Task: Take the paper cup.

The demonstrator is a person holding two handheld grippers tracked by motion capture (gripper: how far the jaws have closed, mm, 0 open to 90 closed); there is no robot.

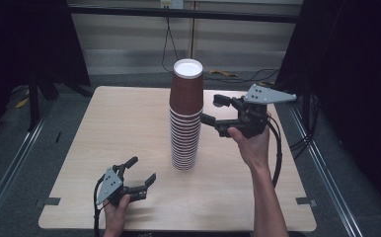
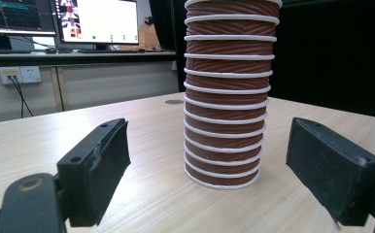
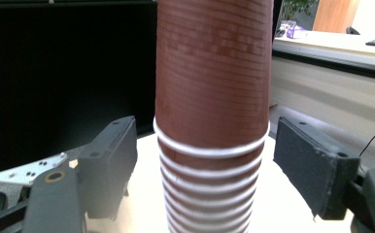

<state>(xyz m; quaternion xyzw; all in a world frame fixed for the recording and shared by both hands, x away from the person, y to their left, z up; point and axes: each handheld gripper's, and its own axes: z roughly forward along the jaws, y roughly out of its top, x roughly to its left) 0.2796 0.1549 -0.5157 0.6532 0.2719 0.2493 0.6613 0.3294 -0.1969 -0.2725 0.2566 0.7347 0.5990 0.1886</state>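
From above, we see the tall stack of brown paper cups with white rims (image 1: 186,116) standing upside down on the light wooden table (image 1: 104,133). Our left gripper (image 1: 140,170) lies low, well apart from the stack, jaws spread open. Our right gripper (image 1: 211,109) is just beside the top cups, jaws open. In the left gripper view, the stack (image 2: 227,92) stands ahead between the open jaws, not touched. In the right gripper view, the stack (image 3: 212,111) sits between wide jaws, which do not touch it.
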